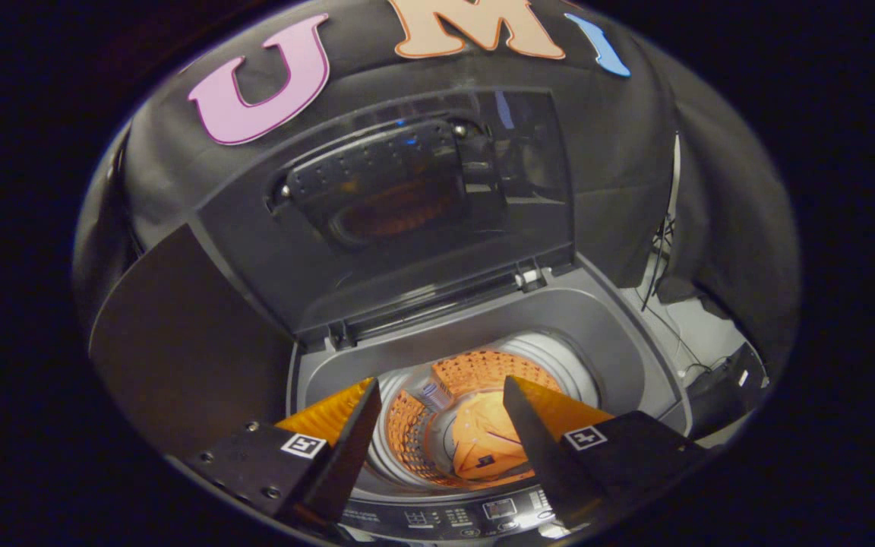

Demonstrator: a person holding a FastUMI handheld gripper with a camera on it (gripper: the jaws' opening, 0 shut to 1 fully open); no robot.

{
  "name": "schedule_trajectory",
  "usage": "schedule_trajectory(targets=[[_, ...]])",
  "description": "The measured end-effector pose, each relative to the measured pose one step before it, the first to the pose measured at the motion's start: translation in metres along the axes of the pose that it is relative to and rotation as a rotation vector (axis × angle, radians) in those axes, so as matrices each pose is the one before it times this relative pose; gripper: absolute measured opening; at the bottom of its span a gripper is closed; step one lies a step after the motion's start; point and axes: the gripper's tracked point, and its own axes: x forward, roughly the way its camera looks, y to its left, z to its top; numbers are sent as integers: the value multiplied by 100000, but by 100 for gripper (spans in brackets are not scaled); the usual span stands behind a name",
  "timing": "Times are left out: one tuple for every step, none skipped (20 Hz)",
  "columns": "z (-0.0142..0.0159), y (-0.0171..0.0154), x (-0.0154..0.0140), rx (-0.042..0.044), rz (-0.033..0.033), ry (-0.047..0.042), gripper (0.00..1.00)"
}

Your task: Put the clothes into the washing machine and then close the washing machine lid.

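I look down into a grey top-loading washing machine (612,342). Its lid (407,220) stands raised behind the tub opening, with a dark window in it. An orange garment (487,444) lies at the bottom of the metal drum (475,365), below and beyond my fingertips. My gripper (441,391) hovers above the tub mouth, open, with nothing between its fingers. The left finger (346,425) and the right finger (540,433) frame the drum opening.
The machine's control panel (475,516) runs along its near edge under the fingers. A dark flat panel (172,349) stands left of the machine. Black cloth hangs behind the lid. Cables (661,258) and a dark device (726,380) sit on the pale floor to the right.
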Motion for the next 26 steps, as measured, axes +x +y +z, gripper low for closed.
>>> schedule_trajectory(targets=[[544,253,-497,-98,76,-334,98],[670,312,-467,219,408,-1159,98],[795,286,-287,913,-71,-1792,98],[984,368,-275,1407,111,-2580,98],[951,510,-154,1226,647,-2215,98],[713,225,-122,1224,401,-1784,98],[1207,474,-424,-81,-197,-2512,98],[1036,77,-122,-796,-1077,-1970,98],[1061,76,-238,-666,129,-2160,98],[1304,300,-330,-535,167,-2533,98],[1107,404,-99,-1084,493,-2594,98],[1234,229,207,-661,-76,-2802,98],[1059,303,328,-409,49,-2601,98],[1149,381,310,209,676,-2748,98],[1054,387,129,575,964,-3547,98],[1075,594,182,993,1065,-3392,97],[1442,616,315,882,1071,-3675,97],[1200,552,763,219,468,-3451,97],[769,385,1016,-551,0,-2185,97],[719,371,869,-1417,151,-1469,97],[387,404,833,-2125,-474,-1249,97],[105,148,877,-1584,-1131,-43,97],[33,139,941,-70,-678,-302,97],[-26,261,736,50,159,-320,97],[-79,228,822,-656,-41,-670,97],[-62,-54,693,-2757,-990,-1093,97]])
